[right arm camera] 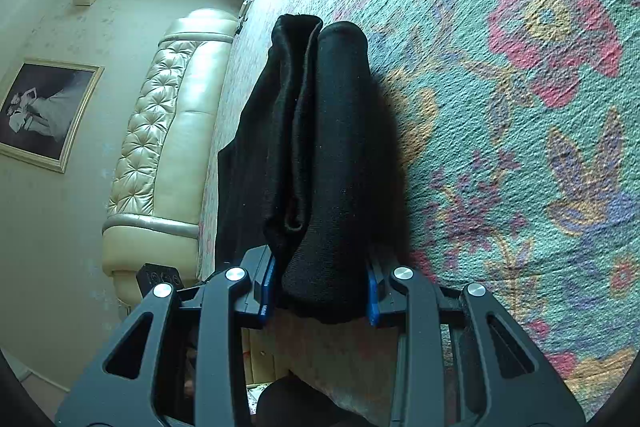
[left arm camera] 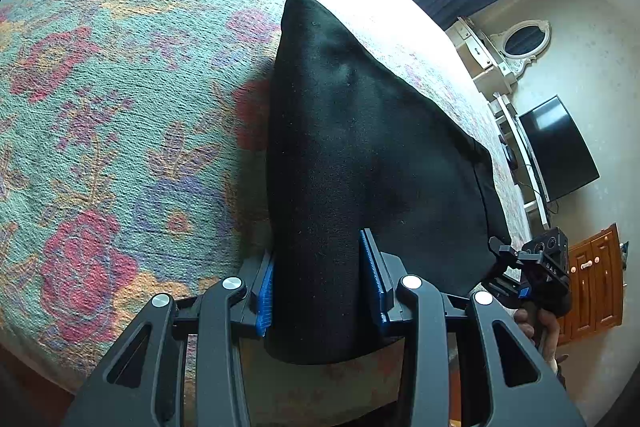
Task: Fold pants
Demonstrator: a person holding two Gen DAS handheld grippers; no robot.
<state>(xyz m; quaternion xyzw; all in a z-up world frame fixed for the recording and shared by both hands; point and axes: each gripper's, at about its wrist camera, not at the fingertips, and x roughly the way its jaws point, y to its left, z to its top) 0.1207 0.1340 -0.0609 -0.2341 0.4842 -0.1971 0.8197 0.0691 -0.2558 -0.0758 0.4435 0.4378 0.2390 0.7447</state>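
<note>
The black pants (left arm camera: pixel 360 147) lie on the floral bedspread (left arm camera: pixel 120 107), folded into layers, near the bed's front edge. My left gripper (left arm camera: pixel 322 287) has its blue pads (left arm camera: pixel 265 301) closed around a thick fold of the pants' near edge. My right gripper (right arm camera: pixel 320 291) is likewise shut on a bundle of the pants (right arm camera: pixel 320 147), with stacked layers running away from it. The right gripper also shows in the left wrist view (left arm camera: pixel 536 267), at the pants' other near corner.
The bedspread (right arm camera: pixel 520 107) covers a wide bed. A cream tufted headboard (right arm camera: pixel 160 147) stands at one end. A television (left arm camera: pixel 560 151), white shelving and a wooden cabinet (left arm camera: pixel 592 287) stand beyond the bed's edge.
</note>
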